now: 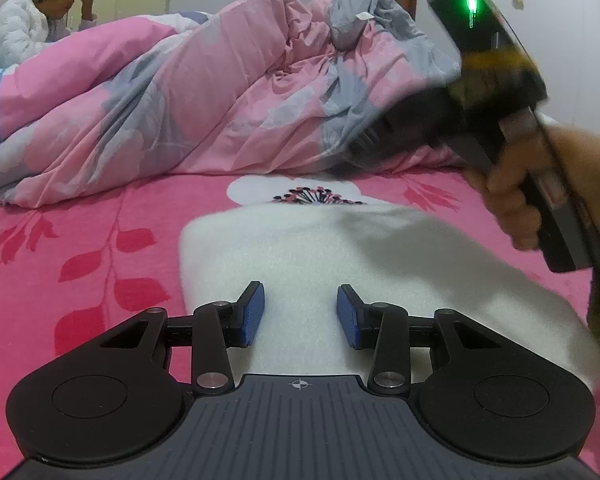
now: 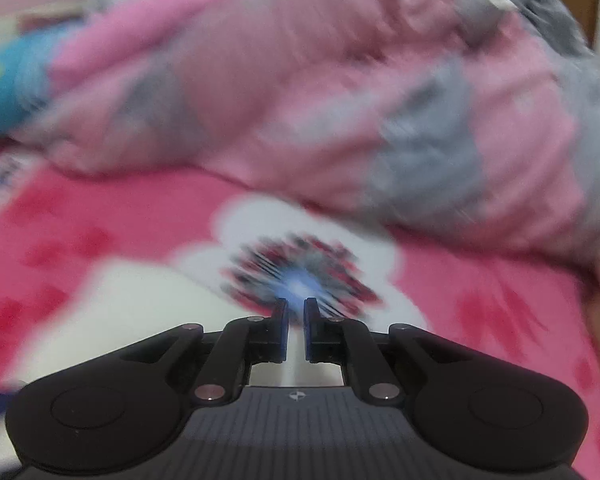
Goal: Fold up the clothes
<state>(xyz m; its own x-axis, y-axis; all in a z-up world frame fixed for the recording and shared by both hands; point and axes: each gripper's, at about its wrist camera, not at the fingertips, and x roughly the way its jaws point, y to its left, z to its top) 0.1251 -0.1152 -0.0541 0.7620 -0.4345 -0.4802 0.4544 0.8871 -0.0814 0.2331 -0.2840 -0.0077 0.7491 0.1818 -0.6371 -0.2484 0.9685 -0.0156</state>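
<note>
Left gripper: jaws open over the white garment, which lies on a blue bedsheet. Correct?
Not quite. The bedsheet is pink with red leaves, not blue, as the left wrist view shows. The left gripper does stand open over the white garment.

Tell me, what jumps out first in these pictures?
A white folded garment lies on the bright pink floral bedsheet, with the left tool open just above its near end. Behind it a pink and grey quilt is heaped across the bed. At right, a hand carries the blurred right tool, shut and empty.
</note>
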